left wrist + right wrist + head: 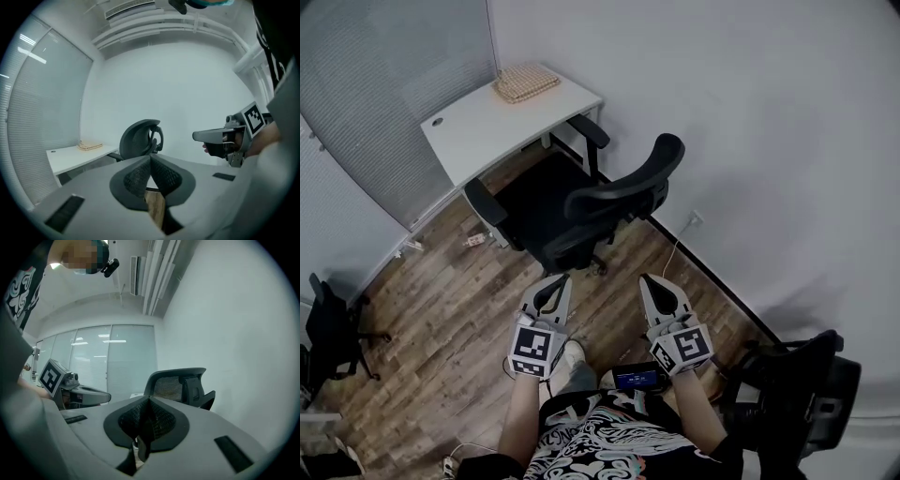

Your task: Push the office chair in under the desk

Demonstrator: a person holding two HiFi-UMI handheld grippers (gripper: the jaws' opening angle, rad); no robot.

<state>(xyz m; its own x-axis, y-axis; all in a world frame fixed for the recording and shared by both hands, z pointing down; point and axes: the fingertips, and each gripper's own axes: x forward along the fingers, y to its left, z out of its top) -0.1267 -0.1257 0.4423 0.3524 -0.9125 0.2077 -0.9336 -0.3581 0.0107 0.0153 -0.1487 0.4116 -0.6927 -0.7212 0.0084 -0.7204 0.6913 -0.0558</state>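
The office chair (581, 208) is standing on the wooden floor (441, 300) right at the open side of the white surface (502, 122). Its backrest is facing the person, its seat is lying mostly out in front of the surface's edge, and one armrest is reaching up beside the surface's end near the wall. A woven mat (526, 82) is lying on the far corner of the surface. The person is holding both tools side by side, low in front of the body, each pointing toward the chair and neither touching it. The left tool (560, 279) is showing its jaws pressed together with nothing between them; in the left gripper view the pads of this tool (150, 158) are meeting at a single seam, with the chair (140, 138) and the surface (75, 154) sitting beyond it. The right tool (646, 280) is likewise closed and empty; in the right gripper view its pads (149, 400) are touching, and the mesh back of the chair (180, 383) is rising just past them. A small lit screen (637, 378) is glowing at the person's waist.
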